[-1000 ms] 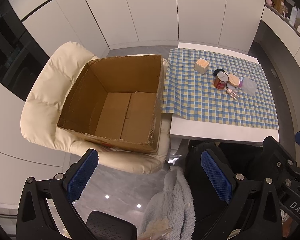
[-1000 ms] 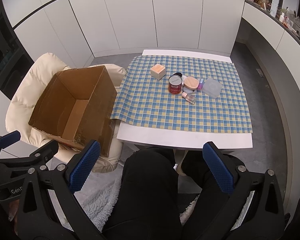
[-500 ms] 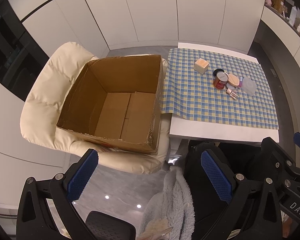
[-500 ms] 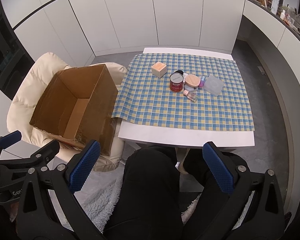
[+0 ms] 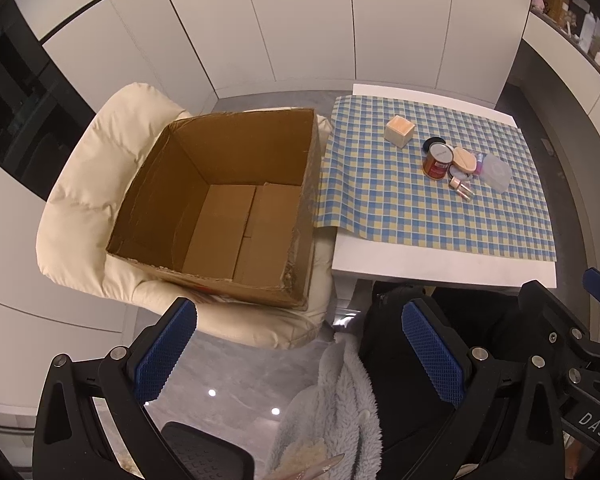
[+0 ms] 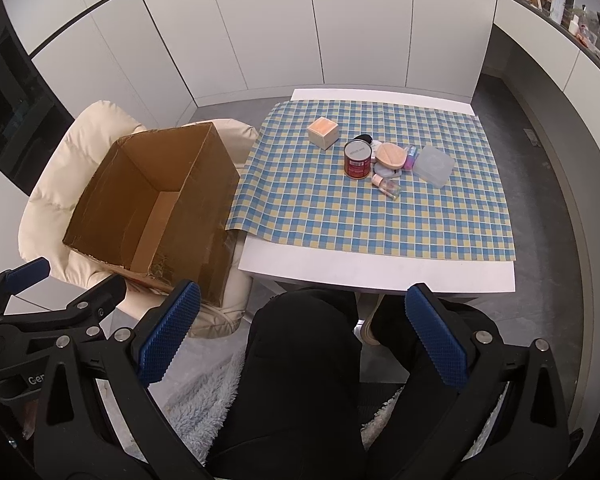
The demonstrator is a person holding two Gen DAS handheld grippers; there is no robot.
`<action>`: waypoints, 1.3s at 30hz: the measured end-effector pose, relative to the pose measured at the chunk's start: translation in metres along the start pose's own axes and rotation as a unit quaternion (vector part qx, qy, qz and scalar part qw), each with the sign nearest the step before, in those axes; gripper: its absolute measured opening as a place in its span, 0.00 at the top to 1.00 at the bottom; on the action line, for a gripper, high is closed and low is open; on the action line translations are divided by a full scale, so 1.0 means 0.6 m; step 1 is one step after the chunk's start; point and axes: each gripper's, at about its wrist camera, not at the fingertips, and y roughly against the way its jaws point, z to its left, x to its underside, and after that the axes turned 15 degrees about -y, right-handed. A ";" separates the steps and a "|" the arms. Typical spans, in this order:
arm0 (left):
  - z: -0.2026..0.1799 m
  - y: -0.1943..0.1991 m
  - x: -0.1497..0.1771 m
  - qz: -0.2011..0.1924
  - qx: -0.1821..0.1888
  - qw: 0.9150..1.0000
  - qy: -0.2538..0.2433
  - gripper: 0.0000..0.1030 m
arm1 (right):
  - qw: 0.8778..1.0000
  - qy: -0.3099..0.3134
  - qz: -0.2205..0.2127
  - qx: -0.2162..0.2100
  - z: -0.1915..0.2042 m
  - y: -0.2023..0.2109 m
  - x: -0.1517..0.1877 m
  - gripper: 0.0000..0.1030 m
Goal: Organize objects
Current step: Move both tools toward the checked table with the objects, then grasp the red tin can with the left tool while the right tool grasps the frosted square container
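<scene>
An open, empty cardboard box (image 5: 236, 216) (image 6: 152, 200) sits on a cream chair to the left of the table. On the blue-yellow checked cloth (image 6: 364, 196) lies a cluster: a wooden cube (image 6: 323, 132) (image 5: 399, 131), a red can (image 6: 357, 159) (image 5: 437, 160), a round wooden lid (image 6: 389, 155), a clear plastic box (image 6: 434, 165) (image 5: 497, 172) and a small bottle (image 6: 387, 186). My left gripper (image 5: 300, 352) and right gripper (image 6: 302, 338) are both open and empty, held low, far short of the table.
The cream padded chair (image 5: 88, 200) holds the box. The white table (image 6: 380, 270) has its front edge near the person's dark-trousered legs (image 6: 304, 368). A fluffy grey rug (image 5: 340, 408) lies on the floor. White cabinets stand behind; a shelf with items (image 6: 560, 4) is at right.
Both views have shifted slightly; the table and box appear a little closer in the right wrist view. Nothing was grasped or moved.
</scene>
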 end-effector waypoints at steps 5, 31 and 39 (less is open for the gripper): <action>-0.020 0.005 -0.004 -0.006 0.000 1.000 0.001 0.00 | 1.000 -0.002 -0.008 0.000 -0.017 0.007 -0.010 0.00; -0.188 0.020 -0.037 -0.004 -0.021 0.999 -0.029 0.00 | 0.999 -0.019 -0.038 0.012 -0.226 0.027 -0.082 0.00; -0.219 0.020 -0.079 -0.034 0.033 0.999 0.026 0.00 | 0.997 -0.032 -0.063 0.022 -0.301 0.032 -0.110 0.00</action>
